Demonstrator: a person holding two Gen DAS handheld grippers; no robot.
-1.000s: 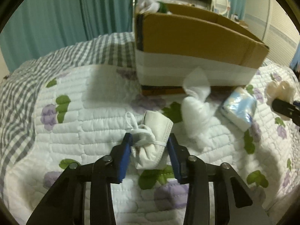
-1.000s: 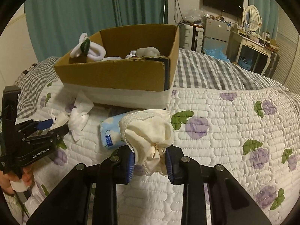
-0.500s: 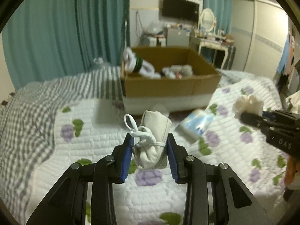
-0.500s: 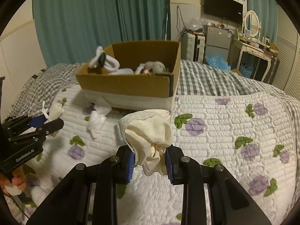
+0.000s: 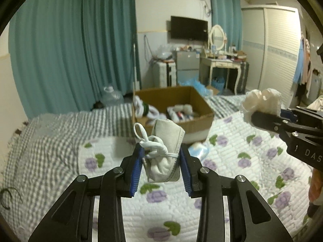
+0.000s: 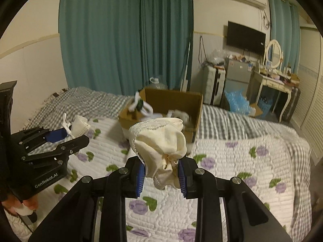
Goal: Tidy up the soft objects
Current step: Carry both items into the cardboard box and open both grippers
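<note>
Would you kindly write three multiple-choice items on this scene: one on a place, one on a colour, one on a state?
1. Where is the cardboard box?
A. on the bed
B. on the desk
C. on the floor

2. What colour are the curtains?
A. red
B. teal
C. yellow

3. How is the left gripper?
A. open and empty
B. shut on a small white shoe
C. shut on a bottle

Key:
1 A, the box stands on the bed.
2 B, they hang teal behind the bed.
3 B, its blue pads clamp the laced shoe, while the right gripper holds a cream cloth.
</note>
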